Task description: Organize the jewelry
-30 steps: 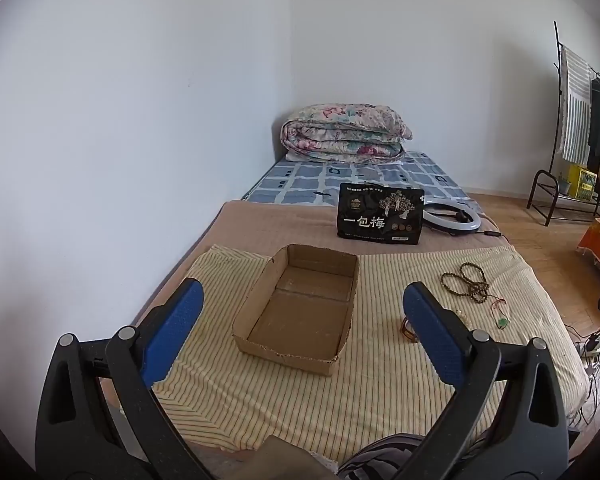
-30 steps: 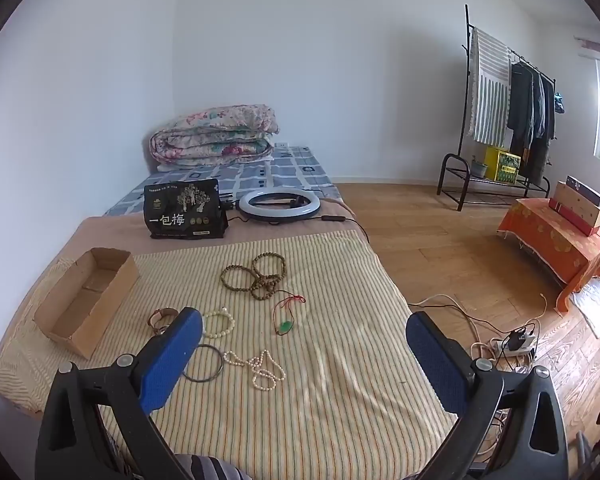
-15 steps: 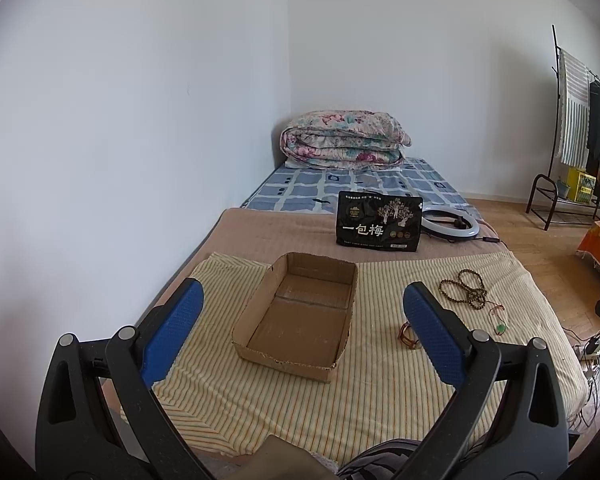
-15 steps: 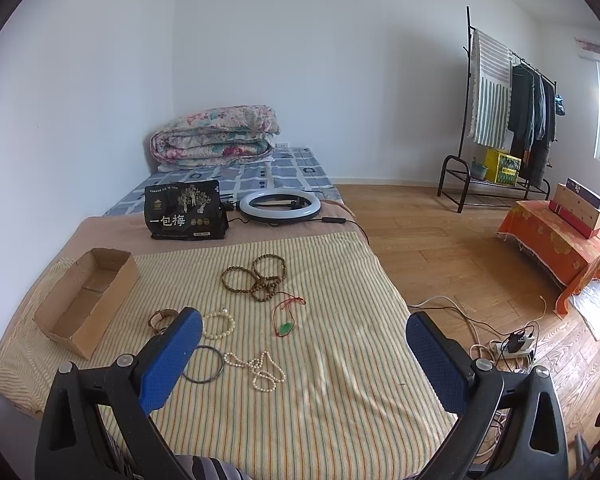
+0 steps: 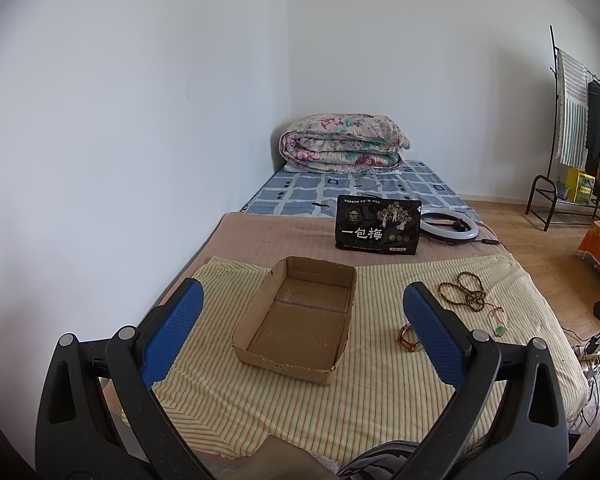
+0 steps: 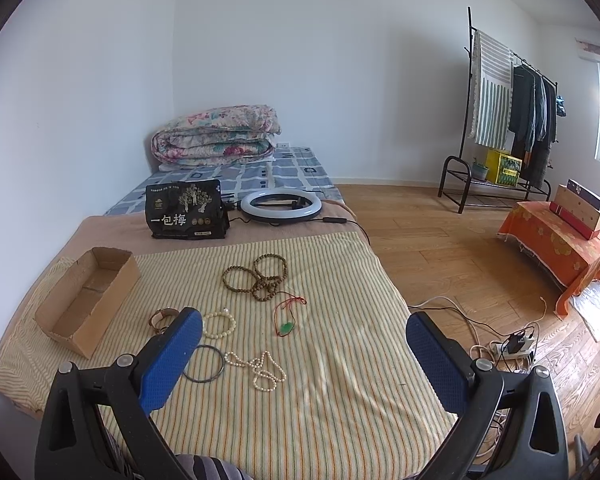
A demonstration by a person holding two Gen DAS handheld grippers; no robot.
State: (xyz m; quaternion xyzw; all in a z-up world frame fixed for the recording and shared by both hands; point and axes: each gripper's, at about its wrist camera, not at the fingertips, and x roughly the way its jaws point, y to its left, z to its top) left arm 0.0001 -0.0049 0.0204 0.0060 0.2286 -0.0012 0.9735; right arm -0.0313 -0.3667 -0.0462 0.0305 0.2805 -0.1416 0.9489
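An empty cardboard box (image 5: pixel 296 324) lies on the striped cloth on the bed; it also shows in the right wrist view (image 6: pixel 88 302). Jewelry lies loose on the cloth: brown bead strands (image 6: pixel 260 278), a red cord with a green pendant (image 6: pixel 287 316), a white bead bracelet (image 6: pixel 219 325), a dark bangle (image 6: pixel 204 363), a pearl necklace (image 6: pixel 260 366) and a brown bracelet (image 6: pixel 161 317). My left gripper (image 5: pixel 300 328) is open and empty, held above the box. My right gripper (image 6: pixel 302 354) is open and empty, above the near jewelry.
A black snack bag (image 6: pixel 185 210) and a ring light (image 6: pixel 281 203) stand behind the cloth. A folded quilt (image 6: pixel 216 136) lies at the bed's head. A clothes rack (image 6: pixel 504 120), an orange-covered table (image 6: pixel 556 240) and a power strip (image 6: pixel 512 346) are on the floor to the right.
The left wrist view has tilted up a little, so the box and bed sit lower in the frame. The right gripper has hardly moved. Both stay open.
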